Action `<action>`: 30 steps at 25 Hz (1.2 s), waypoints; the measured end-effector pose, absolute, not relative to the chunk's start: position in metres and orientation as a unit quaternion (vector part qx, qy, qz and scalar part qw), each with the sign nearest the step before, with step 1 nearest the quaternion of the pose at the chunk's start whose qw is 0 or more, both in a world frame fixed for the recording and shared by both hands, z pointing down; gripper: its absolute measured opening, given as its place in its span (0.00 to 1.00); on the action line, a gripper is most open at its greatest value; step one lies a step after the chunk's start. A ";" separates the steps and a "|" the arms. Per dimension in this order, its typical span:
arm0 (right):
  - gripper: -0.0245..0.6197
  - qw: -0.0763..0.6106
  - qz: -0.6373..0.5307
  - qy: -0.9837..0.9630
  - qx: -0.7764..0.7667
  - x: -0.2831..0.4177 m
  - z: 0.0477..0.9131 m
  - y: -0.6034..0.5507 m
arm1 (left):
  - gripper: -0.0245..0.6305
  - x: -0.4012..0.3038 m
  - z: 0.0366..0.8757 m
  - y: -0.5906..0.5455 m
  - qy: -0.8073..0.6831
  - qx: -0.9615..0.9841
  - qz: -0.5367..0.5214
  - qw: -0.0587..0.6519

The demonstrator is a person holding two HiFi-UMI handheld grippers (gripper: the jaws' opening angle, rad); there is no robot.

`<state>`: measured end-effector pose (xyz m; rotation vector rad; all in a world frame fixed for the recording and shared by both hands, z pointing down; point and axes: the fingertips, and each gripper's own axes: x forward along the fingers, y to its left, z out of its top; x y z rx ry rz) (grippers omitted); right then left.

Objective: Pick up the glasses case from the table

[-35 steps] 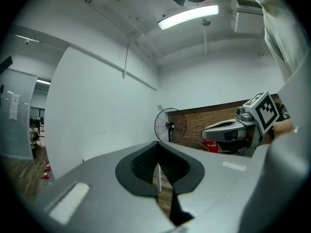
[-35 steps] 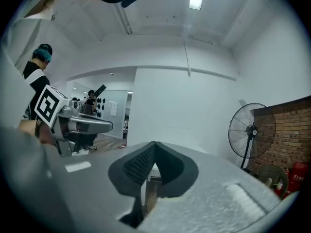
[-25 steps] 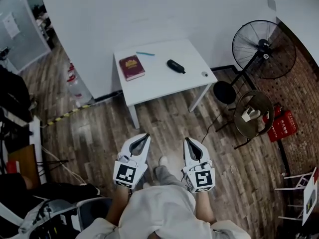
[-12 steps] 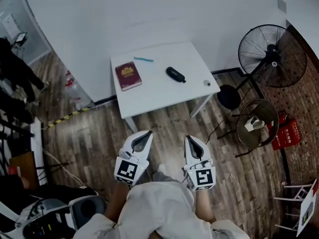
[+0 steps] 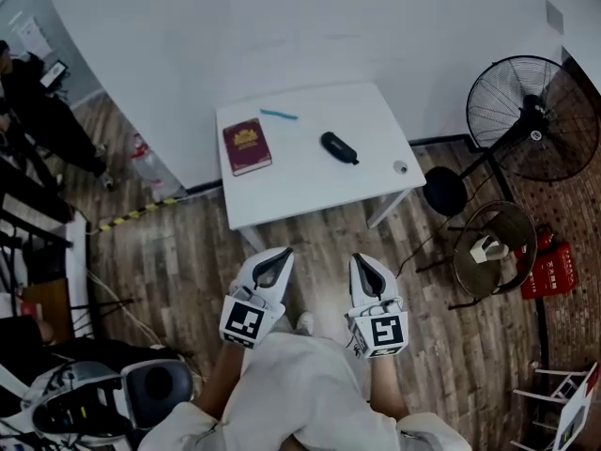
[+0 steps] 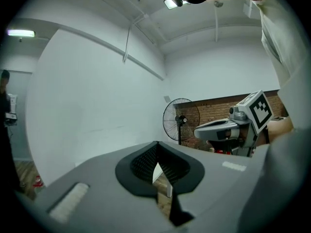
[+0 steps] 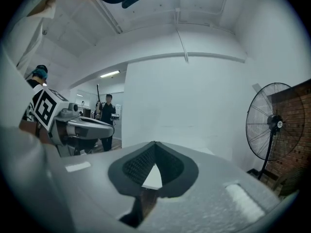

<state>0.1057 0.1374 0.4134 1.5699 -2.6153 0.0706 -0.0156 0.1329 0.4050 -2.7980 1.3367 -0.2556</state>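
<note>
A black glasses case (image 5: 339,147) lies on the small white table (image 5: 310,172), right of its middle. My left gripper (image 5: 276,257) and right gripper (image 5: 360,263) hang side by side over the wooden floor, well short of the table's near edge. Both are shut with nothing between their jaws. In the left gripper view the jaw tips (image 6: 156,145) meet, and only the table's leg shows through the gap. The right gripper view shows its tips (image 7: 155,145) closed too, with a sliver of the tabletop behind them. The case is hidden in both gripper views.
On the table lie a dark red book (image 5: 247,146), a blue pen (image 5: 278,115) and a small round object (image 5: 401,167). A standing fan (image 5: 536,120) and a round chair (image 5: 495,247) are at the right, a red box (image 5: 547,269) beyond. A person (image 5: 42,111) stands at the far left.
The head view has shifted, so the table and fan sit slightly further right and lower in the picture. Both grippers stay shut and keep their places near my body.
</note>
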 end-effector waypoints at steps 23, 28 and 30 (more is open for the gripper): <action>0.04 0.056 0.022 -0.852 0.520 0.103 0.418 0.008 | 0.07 -0.006 0.413 -0.007 0.403 -0.912 -0.068 0.014; 0.04 0.066 0.028 -0.851 0.520 0.104 0.429 -0.042 | 0.07 -0.005 0.418 -0.060 0.398 -0.915 -0.070 0.008; 0.04 0.071 0.029 -0.850 0.520 0.103 0.432 -0.060 | 0.07 -0.006 0.421 -0.079 0.395 -0.916 -0.072 0.005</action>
